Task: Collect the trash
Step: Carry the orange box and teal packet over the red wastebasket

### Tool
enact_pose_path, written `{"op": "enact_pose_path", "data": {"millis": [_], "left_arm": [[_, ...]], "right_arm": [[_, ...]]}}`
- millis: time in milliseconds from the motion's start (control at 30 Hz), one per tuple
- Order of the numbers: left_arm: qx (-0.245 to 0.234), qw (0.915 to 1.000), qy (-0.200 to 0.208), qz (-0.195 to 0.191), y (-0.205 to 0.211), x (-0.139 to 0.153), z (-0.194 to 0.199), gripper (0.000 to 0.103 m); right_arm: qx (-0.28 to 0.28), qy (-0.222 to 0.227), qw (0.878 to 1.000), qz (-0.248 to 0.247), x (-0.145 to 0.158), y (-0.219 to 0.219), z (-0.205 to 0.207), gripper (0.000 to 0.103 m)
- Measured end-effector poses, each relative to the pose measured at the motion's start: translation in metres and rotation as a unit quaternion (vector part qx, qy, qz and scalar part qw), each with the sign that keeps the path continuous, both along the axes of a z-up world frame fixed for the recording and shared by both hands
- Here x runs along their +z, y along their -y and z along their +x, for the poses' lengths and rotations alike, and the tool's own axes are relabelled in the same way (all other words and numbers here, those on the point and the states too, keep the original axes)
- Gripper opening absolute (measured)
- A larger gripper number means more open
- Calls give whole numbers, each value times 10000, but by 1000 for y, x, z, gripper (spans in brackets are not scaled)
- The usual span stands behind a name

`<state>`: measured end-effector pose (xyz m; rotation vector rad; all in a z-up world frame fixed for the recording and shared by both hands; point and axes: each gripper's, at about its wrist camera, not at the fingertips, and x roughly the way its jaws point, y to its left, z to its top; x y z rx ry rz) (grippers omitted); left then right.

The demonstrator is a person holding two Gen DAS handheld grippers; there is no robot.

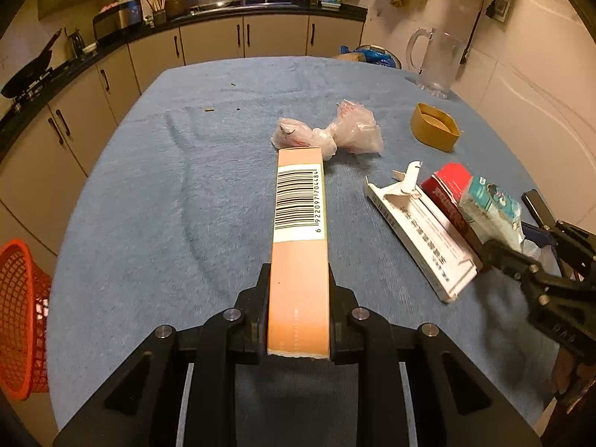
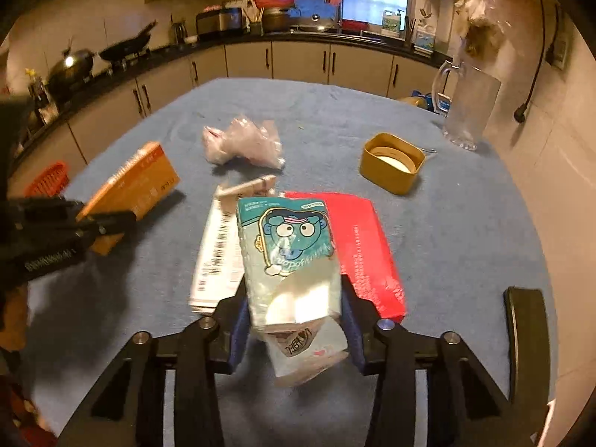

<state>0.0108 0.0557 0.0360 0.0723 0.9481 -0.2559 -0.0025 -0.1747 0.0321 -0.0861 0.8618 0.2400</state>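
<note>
a: what's the biggest thing here?

b: the table (image 1: pixel 156 193), covered in a blue cloth. an orange mesh basket (image 1: pixel 20 320) sits low beside its left edge.

a: and on the cloth?

b: a clear glass pitcher (image 1: pixel 436 61) at the far right, a red box (image 2: pixel 357 238) and a white carton (image 2: pixel 218 249) lying side by side, a crumpled clear plastic bag (image 1: pixel 331 132) further out, and a small tan container (image 2: pixel 391 165) near the pitcher.

a: what does the left gripper (image 1: pixel 298 283) have?

b: its fingers are clamped on a long peach-coloured box (image 1: pixel 300 223), barcode facing up, held clear above the cloth and pointing toward the plastic bag.

a: the right gripper (image 2: pixel 294 298)?

b: a teal tissue pack (image 2: pixel 290 257) with a cartoon face sits between its fingers, which press its sides; it is lifted over the red box and white carton. a second small white packet (image 2: pixel 309 354) hangs just beneath, blurred.
</note>
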Motion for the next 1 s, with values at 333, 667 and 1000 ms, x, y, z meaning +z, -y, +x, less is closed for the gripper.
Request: {"op": "enact_pose_path", "data": {"millis": [333,667,1000], "left_arm": [[171,9994,283,49,-27,10,-42,22],[370,9983,430,118,-52,15,-62,22],[503,9975,492,10,-78,18,-75,22]], "right_arm": [[345,106,9982,484,10,-34,-27,44],[509,-21,9968,618,8,-63,-33,44],[702,-72,9957,597,14,-88,-36,44]]}}
